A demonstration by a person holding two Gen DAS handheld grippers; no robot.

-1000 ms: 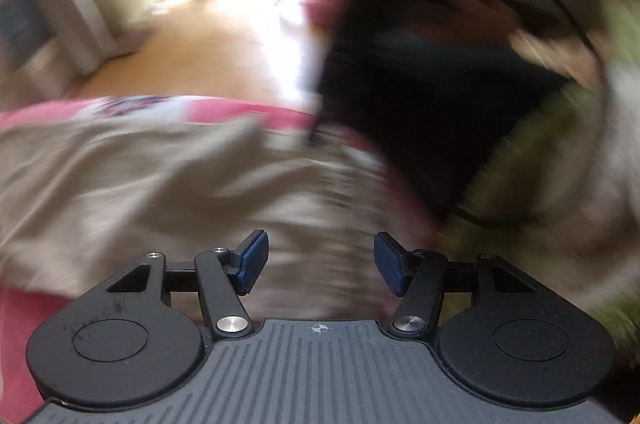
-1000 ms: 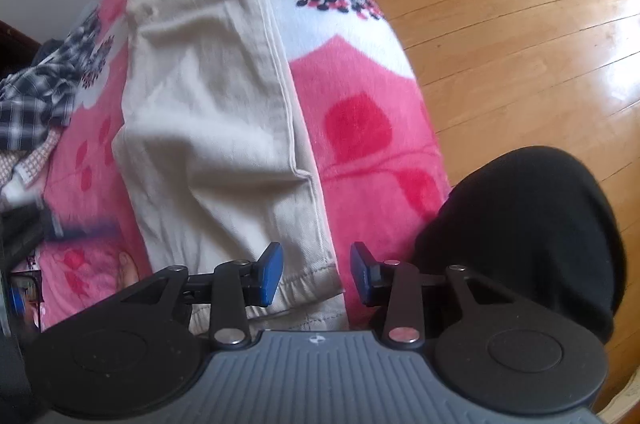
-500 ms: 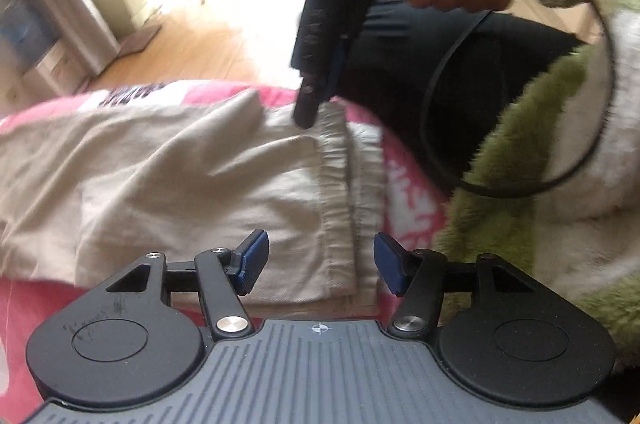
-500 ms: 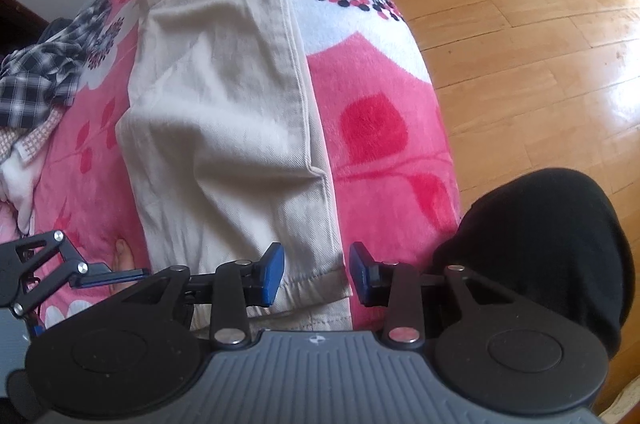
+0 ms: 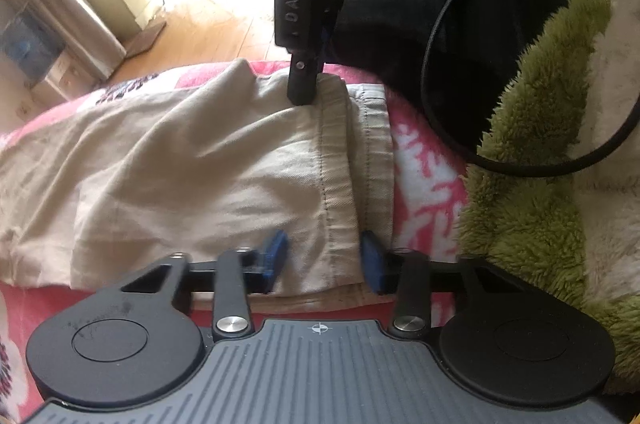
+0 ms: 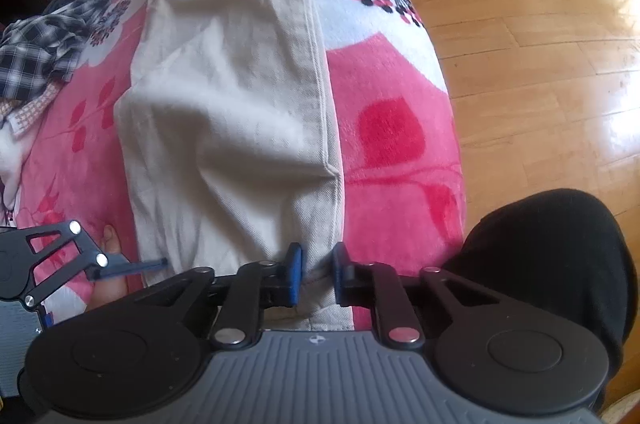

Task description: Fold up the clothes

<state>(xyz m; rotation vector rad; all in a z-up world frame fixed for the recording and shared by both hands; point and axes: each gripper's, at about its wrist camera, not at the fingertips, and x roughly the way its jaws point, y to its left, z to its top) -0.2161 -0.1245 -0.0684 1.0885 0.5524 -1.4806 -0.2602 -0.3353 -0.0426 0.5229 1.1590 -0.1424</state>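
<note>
Over beige trousers (image 5: 208,180), both tools (image 5: 322,260) (image 6: 317,274) tilt steeply downward.

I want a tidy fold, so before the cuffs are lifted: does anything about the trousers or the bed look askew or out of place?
The beige trousers are rumpled, and their two hems lie staggered. A checked shirt sits crumpled on the pink floral blanket. Nothing looks torn or spilled.

a pink fleece blanket with red shapes and white flowers (image 6: 392,152) covers the bed beside a glossy wooden plank floor (image 6: 540,36). a rumpled black-and-white checked shirt (image 6: 44,44) lies on the blanket's far left. a fuzzy green-and-cream throw (image 5: 532,208) sits at right.
</note>
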